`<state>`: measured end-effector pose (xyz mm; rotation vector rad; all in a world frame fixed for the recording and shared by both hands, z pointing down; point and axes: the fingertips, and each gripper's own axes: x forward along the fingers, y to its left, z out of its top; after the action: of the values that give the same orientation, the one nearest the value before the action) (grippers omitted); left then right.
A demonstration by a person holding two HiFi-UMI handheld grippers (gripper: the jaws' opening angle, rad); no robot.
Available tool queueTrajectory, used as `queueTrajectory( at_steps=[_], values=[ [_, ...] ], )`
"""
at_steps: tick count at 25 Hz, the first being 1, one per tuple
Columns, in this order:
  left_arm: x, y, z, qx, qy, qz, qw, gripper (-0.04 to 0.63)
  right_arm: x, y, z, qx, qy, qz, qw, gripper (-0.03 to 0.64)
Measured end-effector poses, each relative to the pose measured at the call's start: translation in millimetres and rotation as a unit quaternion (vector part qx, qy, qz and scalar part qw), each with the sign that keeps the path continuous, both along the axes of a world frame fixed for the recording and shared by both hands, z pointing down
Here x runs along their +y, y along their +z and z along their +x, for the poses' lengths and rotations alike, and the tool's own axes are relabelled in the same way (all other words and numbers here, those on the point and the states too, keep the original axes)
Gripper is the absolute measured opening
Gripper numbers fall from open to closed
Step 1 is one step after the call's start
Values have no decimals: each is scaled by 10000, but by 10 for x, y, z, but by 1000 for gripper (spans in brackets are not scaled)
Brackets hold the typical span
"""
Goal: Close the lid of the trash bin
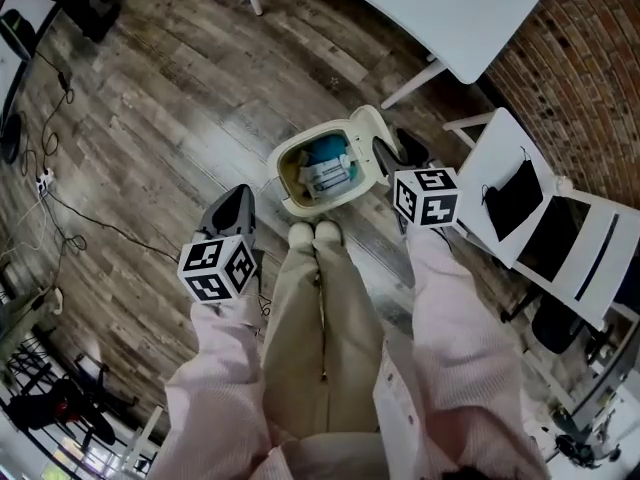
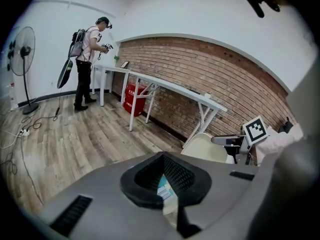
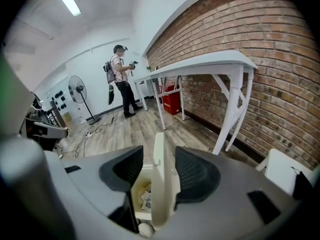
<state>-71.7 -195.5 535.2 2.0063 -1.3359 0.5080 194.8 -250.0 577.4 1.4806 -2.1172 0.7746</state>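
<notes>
1. Right claw point(image 3: 159, 156) is spread, with the lid point(image 3: 158, 141) standing edge-on between its jaws. The pad at 3 o'clock looks touching or just beside the lid's outer face, and the pad at 9 o'clock stands apart from it. I judge this as a straddle rather than a pinch: the claw is placed to push the lid over, not to carry it.
2. From the head view, the bin point(image 1: 290, 204) sits on the floor at 12 o'clock from my operator's shoes point(image 1: 313, 233), close in. Its lid is hinged up at the bin's 2 o'clock side, roughly upright, so the mouth is wide open and the trash point(image 1: 328, 168) inside shows.
3. Left claw point(image 2: 161, 156) is pressed together at the tips and holds nothing. It hangs at 8 o'clock from the bin, apart from the rim. I read it as parked out of the lid's swing, since one claw should be enough here.
4. The closing step is barely begun, with the lid at full height. Next I would press the outer pad toward 9 o'clock so the lid tips past upright and falls onto the rim.
5. Risks: the bin looks light and may slide or tip under a sideways push, and the inner jaw must clear the mouth before the lid drops.
</notes>
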Motion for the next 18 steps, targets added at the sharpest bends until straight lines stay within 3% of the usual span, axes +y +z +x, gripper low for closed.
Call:
queueTrajectory(
  at_steps=[11,18],
  values=[
    [130,190,-15,127,46,-158,9998,-8,34,92,-163,349,-228,60,9991,204],
    [216,234,-75,175,-47,-165,9997,-8,94,63,-342,282,-295,176,9990,204]
  ],
)
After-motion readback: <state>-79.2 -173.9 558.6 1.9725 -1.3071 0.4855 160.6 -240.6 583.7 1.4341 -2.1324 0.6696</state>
